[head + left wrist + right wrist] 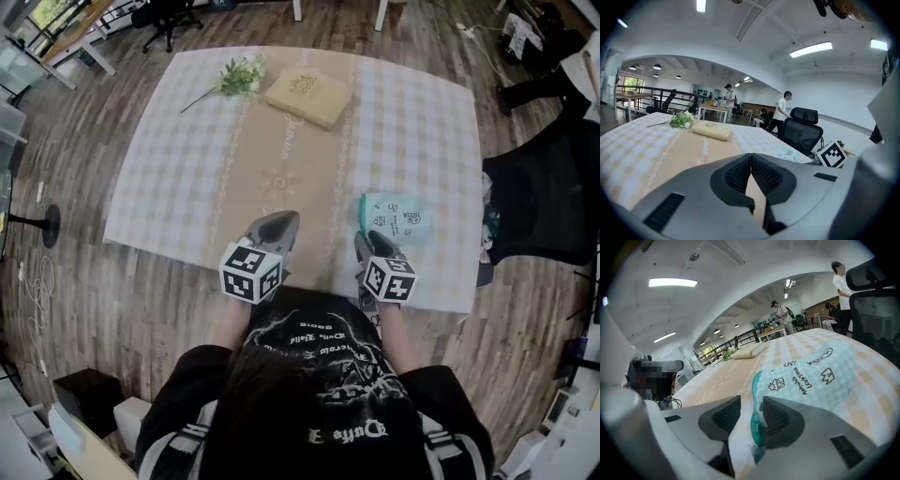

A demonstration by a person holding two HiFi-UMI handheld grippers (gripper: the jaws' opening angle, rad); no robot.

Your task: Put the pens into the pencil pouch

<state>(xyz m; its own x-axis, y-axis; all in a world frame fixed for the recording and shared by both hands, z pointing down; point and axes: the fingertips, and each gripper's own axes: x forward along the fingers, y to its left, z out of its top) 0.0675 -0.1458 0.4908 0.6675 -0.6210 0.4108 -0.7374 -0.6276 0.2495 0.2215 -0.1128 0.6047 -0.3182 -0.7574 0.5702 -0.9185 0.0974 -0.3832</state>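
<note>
The pale green checked pencil pouch (398, 217) lies on the table's near right side. My right gripper (364, 242) is at the pouch's left end. In the right gripper view the pouch (811, 376) fills the middle. Its teal zipper edge (757, 423) stands between the jaws of my right gripper (752, 400), which are apart and open. My left gripper (286, 220) hovers over the beige table runner (281, 159) to the left of the pouch. Its pads meet in the left gripper view, so my left gripper (751, 157) is shut and holds nothing. No pen shows in any view.
A tan book (309, 94) and a sprig of white flowers (239, 77) lie at the table's far side. The checked tablecloth (178, 159) hangs over the near edge. A black office chair (544, 202) stands right of the table. People stand in the background.
</note>
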